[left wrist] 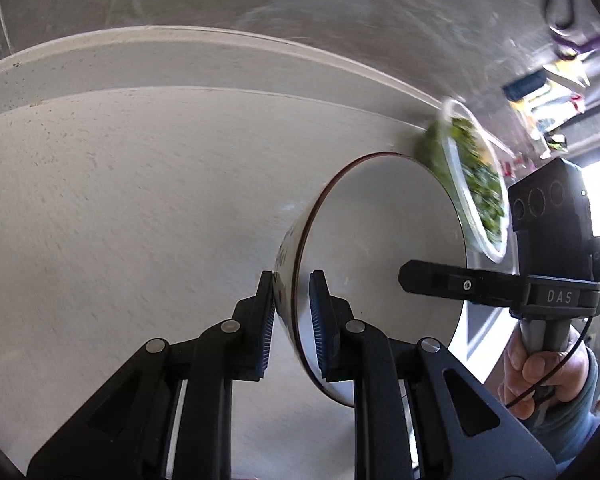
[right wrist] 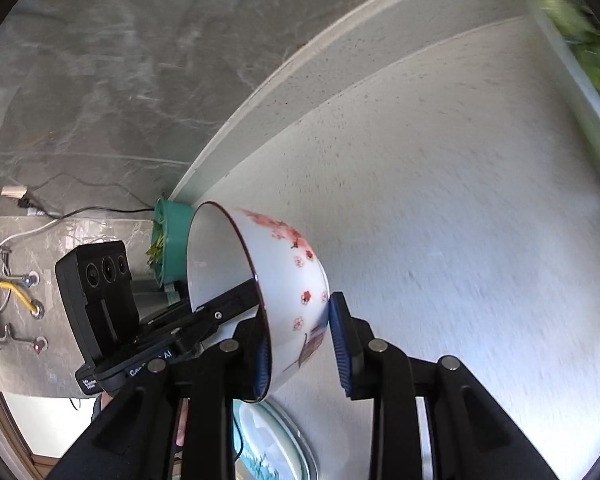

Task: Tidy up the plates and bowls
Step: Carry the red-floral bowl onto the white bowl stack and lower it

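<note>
While lifted, bowl (left wrist: 380, 264) pinched at rim by both jaws.

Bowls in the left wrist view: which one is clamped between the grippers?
The white bowl with the dark red rim: left gripper and right gripper both pinch its rim. The green-patterned bowl behind it is in neither gripper.

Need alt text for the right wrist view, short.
The right tongs grip the rim of a white bowl with red flowers, one pad inside and one outside, holding it tilted above a white speckled table. The left tongs grip the opposite rim. A teal pot sits behind; a patterned plate lies below.
</note>
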`<act>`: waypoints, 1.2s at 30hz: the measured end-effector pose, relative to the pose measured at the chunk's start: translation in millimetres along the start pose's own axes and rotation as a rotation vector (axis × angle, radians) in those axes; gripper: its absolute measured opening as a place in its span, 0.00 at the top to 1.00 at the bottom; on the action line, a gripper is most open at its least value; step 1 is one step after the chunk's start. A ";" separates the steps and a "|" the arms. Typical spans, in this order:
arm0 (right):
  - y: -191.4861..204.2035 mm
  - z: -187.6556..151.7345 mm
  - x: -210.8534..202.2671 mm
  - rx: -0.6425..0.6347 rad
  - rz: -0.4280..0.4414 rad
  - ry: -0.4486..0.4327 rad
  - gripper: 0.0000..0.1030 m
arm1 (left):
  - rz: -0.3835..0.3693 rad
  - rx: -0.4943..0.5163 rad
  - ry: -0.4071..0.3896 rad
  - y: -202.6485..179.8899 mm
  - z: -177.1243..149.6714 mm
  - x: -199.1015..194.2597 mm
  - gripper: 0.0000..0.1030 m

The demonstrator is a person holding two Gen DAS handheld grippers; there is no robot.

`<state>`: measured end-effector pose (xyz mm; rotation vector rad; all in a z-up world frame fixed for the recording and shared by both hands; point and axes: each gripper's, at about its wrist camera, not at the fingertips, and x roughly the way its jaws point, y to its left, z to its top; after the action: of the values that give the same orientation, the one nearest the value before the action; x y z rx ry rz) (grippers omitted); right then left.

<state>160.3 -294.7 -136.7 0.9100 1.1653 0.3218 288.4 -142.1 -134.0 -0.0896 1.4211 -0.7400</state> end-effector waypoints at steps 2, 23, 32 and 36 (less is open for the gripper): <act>-1.7 -18.0 -17.0 0.000 0.005 -0.011 0.70 | -0.014 0.013 0.002 -15.6 -9.8 -3.7 0.85; -66.6 -182.3 -115.3 0.152 -0.018 -0.113 0.65 | -0.091 0.155 0.218 -141.6 -168.2 34.2 0.85; -87.0 -198.4 -107.7 0.187 -0.027 -0.099 0.65 | -0.021 0.191 0.227 -163.2 -192.5 60.9 0.84; -90.7 -199.3 -104.2 0.187 -0.037 -0.084 0.65 | 0.016 0.212 0.208 -172.5 -190.1 69.6 0.84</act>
<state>-78.8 -329.3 -157.6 1.0541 1.1460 0.1444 42.4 -242.1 -146.7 0.1674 1.5286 -0.9020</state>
